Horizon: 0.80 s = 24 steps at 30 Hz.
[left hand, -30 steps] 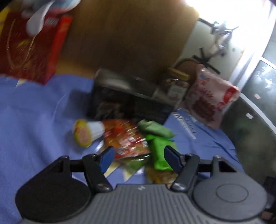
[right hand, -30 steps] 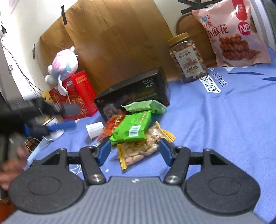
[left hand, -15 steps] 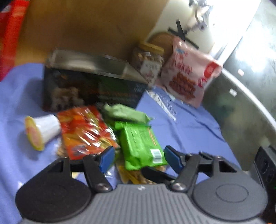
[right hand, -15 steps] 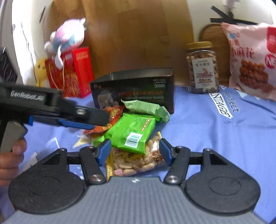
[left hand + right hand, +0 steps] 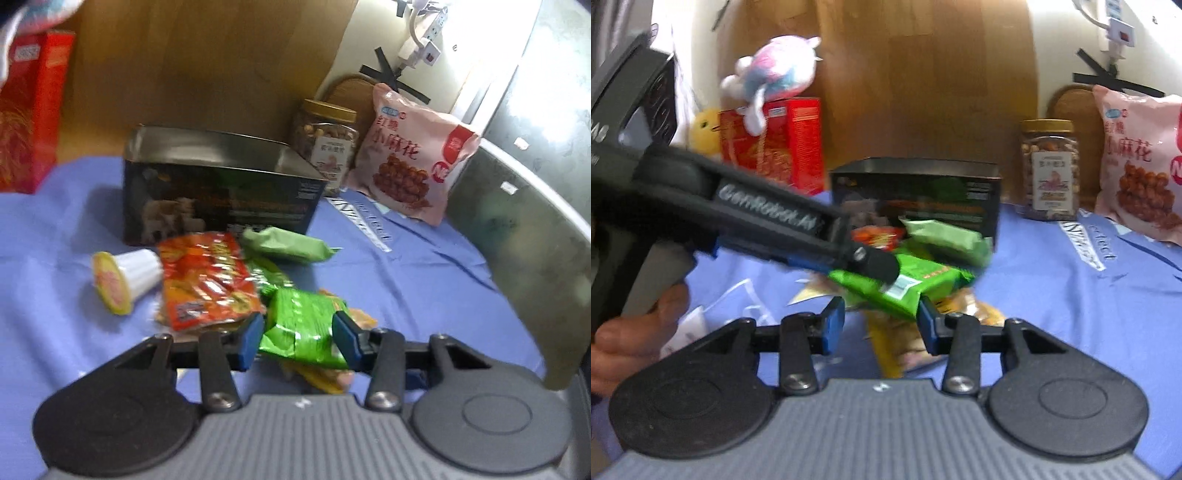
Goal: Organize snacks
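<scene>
A blue cloth (image 5: 424,280) covers a table holding a loose heap of snacks. From the left wrist view, the left gripper (image 5: 297,338) has its two blue pads on either side of a bright green packet (image 5: 303,325); its jaws have just been closing, and the pads now press the packet's crinkled sides. The right wrist view shows the same green packet (image 5: 923,280) raised off the cloth at a tilt, with the left gripper (image 5: 871,264) reaching in from the left, held by a person's hand (image 5: 631,328). The right gripper (image 5: 881,325) sits low in front — its jaws have also just been closing, the packet's near end lies between the pads, and the right pad seems to touch it, but whether both pads press it cannot be told. Under the packet lies a clear bag of peanuts (image 5: 897,347) with yellow edges. Just beside the heap are an orange-red snack bag (image 5: 207,280), a paler green packet (image 5: 284,245) and a small white cup (image 5: 125,277) lying on its side. Behind them stands a black box (image 5: 221,195). Further back are a jar of nuts (image 5: 327,144), a pink snack bag (image 5: 410,173) leaning upright, and a red box (image 5: 775,144) with a plush toy (image 5: 775,70) on top.
</scene>
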Motion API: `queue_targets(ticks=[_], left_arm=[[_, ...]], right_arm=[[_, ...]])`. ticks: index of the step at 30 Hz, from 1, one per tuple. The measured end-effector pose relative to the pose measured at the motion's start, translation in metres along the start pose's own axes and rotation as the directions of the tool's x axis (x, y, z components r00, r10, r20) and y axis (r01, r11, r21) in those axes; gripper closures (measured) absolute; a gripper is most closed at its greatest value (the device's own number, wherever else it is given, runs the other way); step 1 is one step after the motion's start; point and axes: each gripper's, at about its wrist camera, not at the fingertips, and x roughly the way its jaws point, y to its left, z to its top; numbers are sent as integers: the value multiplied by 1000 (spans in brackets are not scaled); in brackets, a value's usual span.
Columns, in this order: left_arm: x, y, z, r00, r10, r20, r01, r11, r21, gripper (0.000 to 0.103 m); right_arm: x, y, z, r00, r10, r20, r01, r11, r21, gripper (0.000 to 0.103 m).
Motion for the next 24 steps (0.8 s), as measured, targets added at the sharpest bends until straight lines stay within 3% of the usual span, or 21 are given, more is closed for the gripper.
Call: queue_targets(ticks=[6,14,16,24], left_arm=[[-14,32,0,998,55,22,-53,994,-99,59],[-45,52,-12,998,42,47,-33,984,-174,55],[-48,54,-16,999,30,41,-22,982,-187,50],[-56,52,-30,999,29,33,-21,977,-210,49]], right_arm=[[1,22,-8,989,134,-55,-135,991,-12,56],[-13,10,-8,988,153,-23,-152,987,55,56],[-17,4,-9,989,146,-5,-145,986,77,56],[-28,-11,-14,990,134,43,-139,980,141,56]])
